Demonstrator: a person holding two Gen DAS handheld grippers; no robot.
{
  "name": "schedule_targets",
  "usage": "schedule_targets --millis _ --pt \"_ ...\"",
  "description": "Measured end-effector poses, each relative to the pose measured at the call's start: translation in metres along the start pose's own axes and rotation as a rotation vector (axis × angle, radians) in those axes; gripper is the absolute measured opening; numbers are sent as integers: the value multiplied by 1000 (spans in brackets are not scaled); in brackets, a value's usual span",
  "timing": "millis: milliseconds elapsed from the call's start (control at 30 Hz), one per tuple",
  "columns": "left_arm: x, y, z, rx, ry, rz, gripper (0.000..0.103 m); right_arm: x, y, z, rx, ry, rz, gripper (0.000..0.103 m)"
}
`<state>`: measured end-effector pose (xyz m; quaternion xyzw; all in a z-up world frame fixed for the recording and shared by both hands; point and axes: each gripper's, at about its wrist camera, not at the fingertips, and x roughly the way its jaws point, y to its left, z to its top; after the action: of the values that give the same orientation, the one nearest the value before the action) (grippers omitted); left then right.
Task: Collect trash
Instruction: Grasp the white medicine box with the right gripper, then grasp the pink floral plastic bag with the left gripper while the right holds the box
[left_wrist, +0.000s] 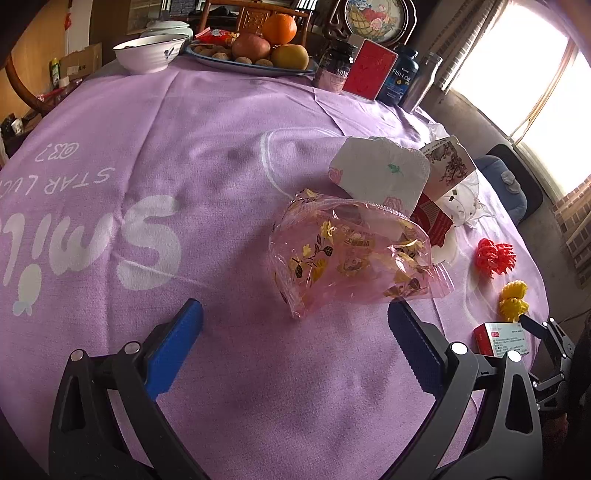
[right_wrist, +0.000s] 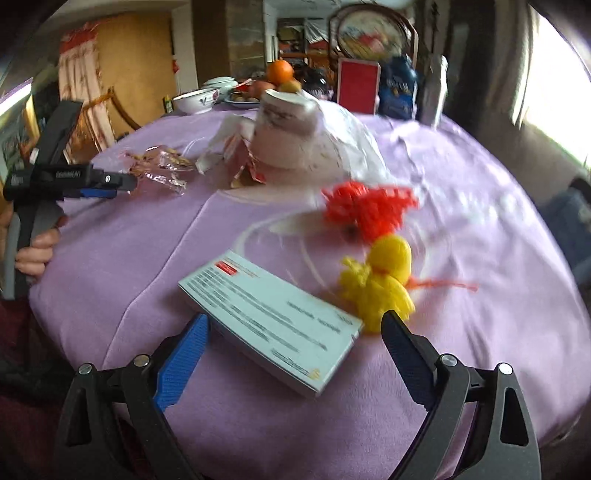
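Blue pads of the right hand-held gripper stand wide open around a small medicine box near the surface's front edge. It looks light and stiff; pinch its long sides. Left hand-held gripper is open too, empty, by the crinkly pink bag.

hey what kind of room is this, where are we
Most likely a dining or living room in a home. A table with a purple tablecloth carries a plate of fruit, a white bowl and supplement bottles; wooden furniture and a curtained window stand behind.
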<state>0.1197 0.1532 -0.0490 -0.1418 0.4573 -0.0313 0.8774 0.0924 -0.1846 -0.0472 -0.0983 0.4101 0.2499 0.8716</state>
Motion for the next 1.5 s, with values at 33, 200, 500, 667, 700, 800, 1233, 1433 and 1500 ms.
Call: schedule_targets --millis 33,200,500,667,700,800,1233,1433,1500 --pt "0 0 0 2 0 2 96 2 -2 -5 34 3 31 92" --pt "1 -2 1 13 2 16 96 -15 42 -5 -16 -36 204 91" --pt "1 -3 0 17 4 10 96 3 61 4 -116 -52 140 91" --pt "-3 -10 -2 60 15 -80 96 10 66 1 -50 -51 229 45" --pt "-6 -15 -4 84 0 -85 96 7 66 2 -24 -87 197 45" --pt "-16 -34 -10 179 -71 -36 96 -8 61 -6 24 -149 159 45" --pt "8 -50 15 163 -31 27 96 -6 37 -15 121 -129 103 51" --pt "20 -41 26 98 27 -20 96 4 43 -13 100 -116 86 66" --pt "14 -37 27 90 1 -21 92 6 45 -12 92 -115 76 65"
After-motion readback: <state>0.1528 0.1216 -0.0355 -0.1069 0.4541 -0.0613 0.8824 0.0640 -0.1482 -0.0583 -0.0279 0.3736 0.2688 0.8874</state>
